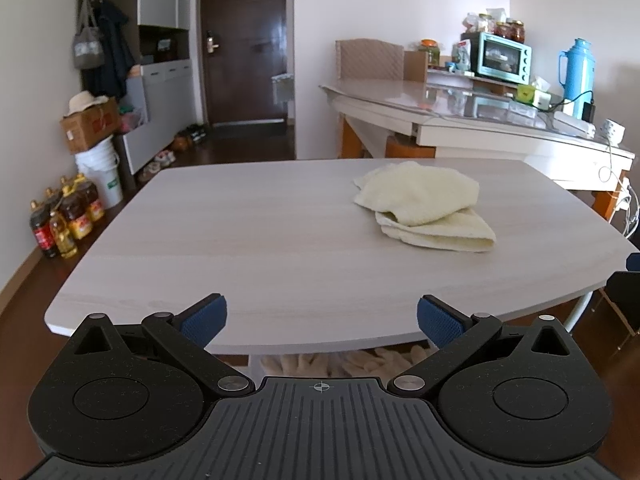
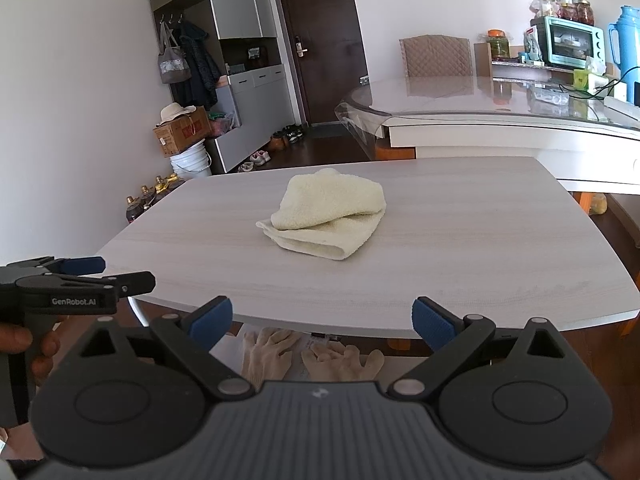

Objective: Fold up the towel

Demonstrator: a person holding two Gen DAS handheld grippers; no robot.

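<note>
Item one: a pale yellow terry-cloth towel (image 1: 424, 204), which I am seeing right of centre in the left wrist view and at mid-frame in the right wrist view (image 2: 328, 216). It is lying in a loose, rumpled heap on the light grey wood-grain worktop (image 1: 248, 240), one layer slumped over another, with the edges not lined up. I am judging it as bunched rather than neatly folded.

Item two: my left gripper (image 1: 322, 318), at the bottom of its own frame. I am holding it with the blue-padded fingers spread wide and nothing between them, hovering at the near edge of the worktop, well apart from the towel. It is also showing at the left edge of the right wrist view (image 2: 100, 272), where its side-on angle is hiding the spread.

Item three: my right gripper (image 2: 322, 318), likewise at the bottom of its frame, fingers wide apart and carrying nothing, also hovering short of the towel.

Progress, as I am reading it: no tidy fold is showing yet. Neither gripper is touching the cloth. Reaching in, taking corners, spreading the towel flat and folding it are all still waiting to be done.
</note>
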